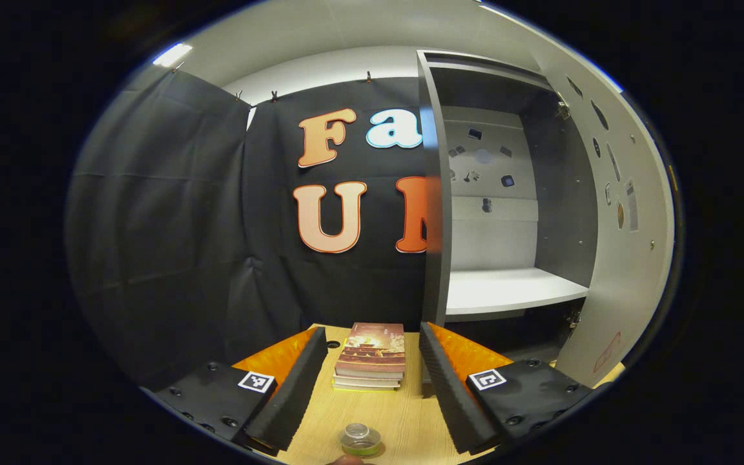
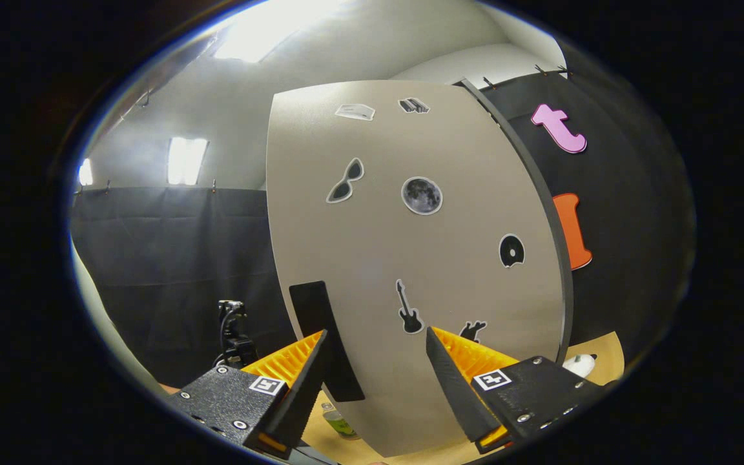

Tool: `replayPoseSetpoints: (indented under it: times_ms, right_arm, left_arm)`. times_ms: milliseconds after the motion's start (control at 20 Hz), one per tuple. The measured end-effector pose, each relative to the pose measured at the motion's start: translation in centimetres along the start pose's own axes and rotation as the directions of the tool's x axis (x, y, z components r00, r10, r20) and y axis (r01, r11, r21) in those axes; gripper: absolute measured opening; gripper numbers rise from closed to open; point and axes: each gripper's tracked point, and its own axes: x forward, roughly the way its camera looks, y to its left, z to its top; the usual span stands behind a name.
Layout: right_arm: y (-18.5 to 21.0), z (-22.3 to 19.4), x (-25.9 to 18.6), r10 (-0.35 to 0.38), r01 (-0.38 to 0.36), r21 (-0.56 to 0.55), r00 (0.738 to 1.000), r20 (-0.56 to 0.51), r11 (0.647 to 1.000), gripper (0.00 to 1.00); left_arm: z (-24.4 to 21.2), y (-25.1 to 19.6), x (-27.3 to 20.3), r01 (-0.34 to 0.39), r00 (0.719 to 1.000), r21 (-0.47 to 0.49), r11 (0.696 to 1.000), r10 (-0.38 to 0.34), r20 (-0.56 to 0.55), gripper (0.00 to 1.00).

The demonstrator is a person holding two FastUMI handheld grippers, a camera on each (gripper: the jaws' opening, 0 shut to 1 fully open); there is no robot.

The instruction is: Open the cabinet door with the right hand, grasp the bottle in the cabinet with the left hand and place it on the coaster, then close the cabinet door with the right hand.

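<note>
Bottle (image 1: 360, 439) sits btwn wide-open, empty left gripper (image 1: 372, 361) fingers, untouched.

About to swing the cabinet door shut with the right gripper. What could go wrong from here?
1. The right gripper is open in front of the door, near its dark handle; a push off the handle may slip.
2. The bottle stands on the table between the open left gripper's fingers; pulling back carelessly could tip it.
3. The door's lower edge may sweep close to the bottle.
</note>
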Motion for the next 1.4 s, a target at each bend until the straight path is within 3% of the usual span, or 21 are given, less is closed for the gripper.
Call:
replayPoseSetpoints:
  times_ms: [50, 100, 150, 800, 1100, 1400]
  right_arm:
    - [-0.3, 0.0, 0.4, -0.014, 0.014, -0.004, 1.0, 0.0, 1.0, 0.92]
    - [-0.5, 0.1, 0.8, -0.022, 0.022, -0.005, 1.0, 0.002, 1.0, 1.0]
    - [-0.6, 0.2, 1.0, -0.032, 0.032, -0.007, 0.999, 0.001, 0.999, 0.93]
    - [-1.9, -2.3, 5.5, -0.16, 0.158, -0.029, 0.984, -0.085, 0.987, 0.93]
    - [-1.3, -3.1, 6.6, -0.159, 0.159, -0.008, 0.982, -0.103, 0.987, 0.94]
    - [-2.0, -3.7, 8.0, -0.204, 0.202, -0.029, 0.974, -0.098, 0.979, 0.94]
  left_arm:
    - [0.2, 0.3, 0.0, -0.001, 1.0, 0.003, 1.0, 0.001, 0.004, 0.93]
    - [0.4, 0.5, 0.0, -0.002, 1.0, 0.006, 1.0, 0.002, 0.007, 0.93]
    - [0.4, 0.8, 0.0, -0.004, 1.0, 0.009, 1.0, 0.004, 0.008, 0.93]
    - [0.7, 3.7, 1.0, -0.03, 0.999, 0.031, 0.999, 0.029, 0.015, 0.93]
    - [1.6, 3.5, 2.0, -0.001, 1.0, 0.048, 0.999, 0.0, 0.03, 0.93]
    - [4.5, 2.9, 3.9, 0.027, 0.997, 0.053, 0.998, -0.03, 0.065, 0.94]
